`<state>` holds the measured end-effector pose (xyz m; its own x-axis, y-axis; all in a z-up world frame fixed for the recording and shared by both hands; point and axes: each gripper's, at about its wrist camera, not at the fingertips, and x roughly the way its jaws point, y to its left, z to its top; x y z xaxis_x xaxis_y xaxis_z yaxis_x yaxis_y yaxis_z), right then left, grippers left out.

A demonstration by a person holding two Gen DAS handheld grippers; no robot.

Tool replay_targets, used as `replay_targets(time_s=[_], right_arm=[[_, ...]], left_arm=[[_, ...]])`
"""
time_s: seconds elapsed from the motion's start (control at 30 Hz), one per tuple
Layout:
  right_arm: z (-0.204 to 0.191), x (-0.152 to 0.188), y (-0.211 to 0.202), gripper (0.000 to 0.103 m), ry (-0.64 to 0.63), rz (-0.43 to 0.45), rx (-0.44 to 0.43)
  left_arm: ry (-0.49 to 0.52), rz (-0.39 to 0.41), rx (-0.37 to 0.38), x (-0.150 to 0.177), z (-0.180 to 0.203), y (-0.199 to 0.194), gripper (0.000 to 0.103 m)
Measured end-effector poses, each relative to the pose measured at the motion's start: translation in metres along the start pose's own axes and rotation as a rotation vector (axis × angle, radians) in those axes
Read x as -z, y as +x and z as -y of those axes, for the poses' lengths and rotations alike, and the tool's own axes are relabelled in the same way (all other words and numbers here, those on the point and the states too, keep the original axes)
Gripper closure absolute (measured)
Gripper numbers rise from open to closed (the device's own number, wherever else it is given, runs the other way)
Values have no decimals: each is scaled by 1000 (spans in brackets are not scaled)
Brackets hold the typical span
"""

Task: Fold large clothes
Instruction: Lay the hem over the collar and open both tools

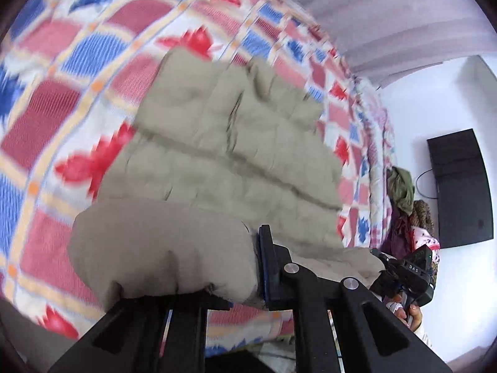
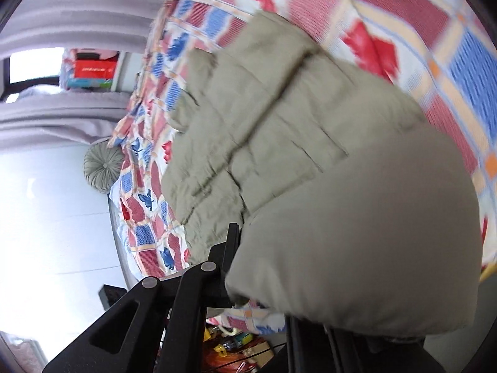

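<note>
Left claw is clamped down tight on the puffy edge of the jacket, and the right claw is pinched shut on another bulging bit of the same jacket. In the left wrist view you can also spot the right claw off to the side with a hand wrapped around its handle.

Biggest thing in the shot is the bed, covered with a blanket in red, blue and white checks with leaf shapes. The beige quilted jacket lies on top of it, with its near end raised up off the blanket where both claws have it. Both views are pretty motion-blurred, so I can't tell which part of the jacket each claw actually has.

Behind the bed there's a grey curtain. A dark flat screen hangs on the white wall, with a heap of clothes just beside the far corner of the bed. Right wrist view shows a round grey cushion against the bed's edge, and a red box up by the window.
</note>
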<state>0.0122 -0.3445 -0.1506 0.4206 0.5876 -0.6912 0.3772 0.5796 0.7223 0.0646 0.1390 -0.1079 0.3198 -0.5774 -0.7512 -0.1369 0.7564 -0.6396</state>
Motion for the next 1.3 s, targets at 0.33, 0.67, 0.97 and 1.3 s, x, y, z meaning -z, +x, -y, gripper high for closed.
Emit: replay_targets(time_s=[0.33, 0.67, 0.97, 1.3], right_arm=[[-95, -124, 30, 95, -265, 92, 83], [-103, -210, 134, 95, -326, 120, 233], [-65, -230, 194, 95, -289, 122, 292], [-80, -227, 175, 90, -290, 121, 276]], left_arm=[[128, 175, -108, -144, 48, 39, 89], [80, 156, -314, -207, 4, 153, 89], [123, 144, -407, -212, -9, 202, 89], [207, 197, -444, -201, 20, 159, 28]])
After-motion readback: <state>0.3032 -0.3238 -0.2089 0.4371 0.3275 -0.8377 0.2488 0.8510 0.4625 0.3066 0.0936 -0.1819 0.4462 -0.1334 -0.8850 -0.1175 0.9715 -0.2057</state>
